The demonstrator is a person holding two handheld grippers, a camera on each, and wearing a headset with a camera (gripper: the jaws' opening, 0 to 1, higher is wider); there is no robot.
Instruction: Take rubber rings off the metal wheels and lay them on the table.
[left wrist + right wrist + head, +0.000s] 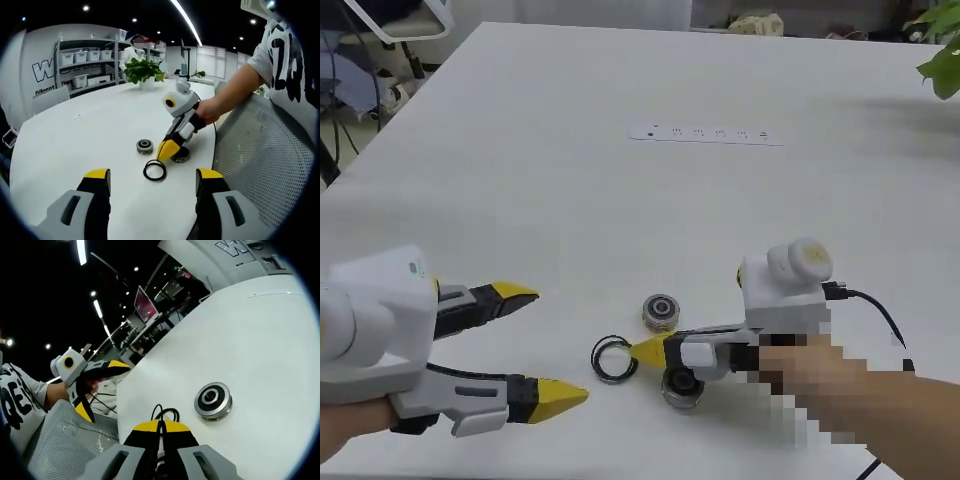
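Observation:
My right gripper (642,350) (160,426) lies low over the white table (520,170), jaws shut on a black rubber ring (612,358) (165,413) that loops out from its yellow tips and rests on the table. In the left gripper view the right gripper (165,150) touches the ring (154,170). One metal wheel (661,310) (145,146) (213,400) stands free just beyond the tips. A second wheel (682,386) (180,156) sits under the right gripper's body. My left gripper (552,343) (154,176) (102,389) hovers open to the left of the ring, holding nothing.
A white power strip (707,134) lies far back on the table. A potted plant (942,60) (142,70) stands at the far right corner. A mesh chair back (265,150) is beside the table's near edge. A cable (870,305) trails from the right gripper.

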